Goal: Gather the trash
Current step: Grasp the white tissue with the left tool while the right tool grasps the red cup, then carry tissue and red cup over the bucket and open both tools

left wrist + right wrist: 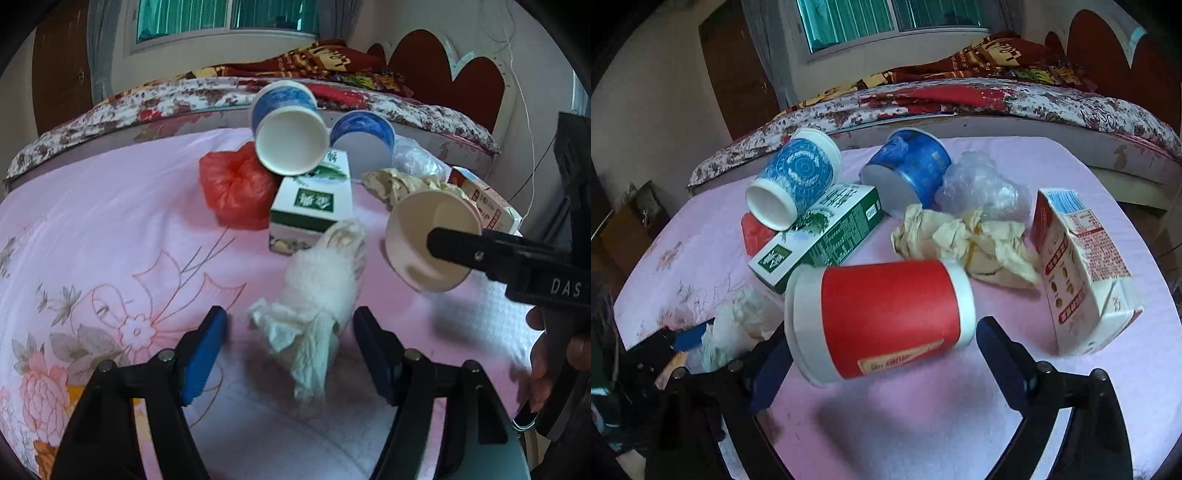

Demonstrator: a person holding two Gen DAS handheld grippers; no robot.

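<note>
Status: nothing collected yet, by our judgement; all trash lies on the pink-covered table (960, 424).

- Left gripper (290, 347): jaws partly open around a crumpled white tissue (314, 295), not pressing.
- Right gripper (879, 354): jaws wide, straddling a tipped red paper cup (886, 317), not gripping.
- Beyond the jaws: green carton (827, 232), two blue cups (798, 177), red plastic bag (236, 184), beige paper wad (964, 240), milk carton (1078, 269).
- No bin visible.

Soft daylight comes from the window (225, 18) at the top; faint shadows lie on the pink cloth (960, 406), with fisheye bending, dark corners and slight blur in both views
</note>
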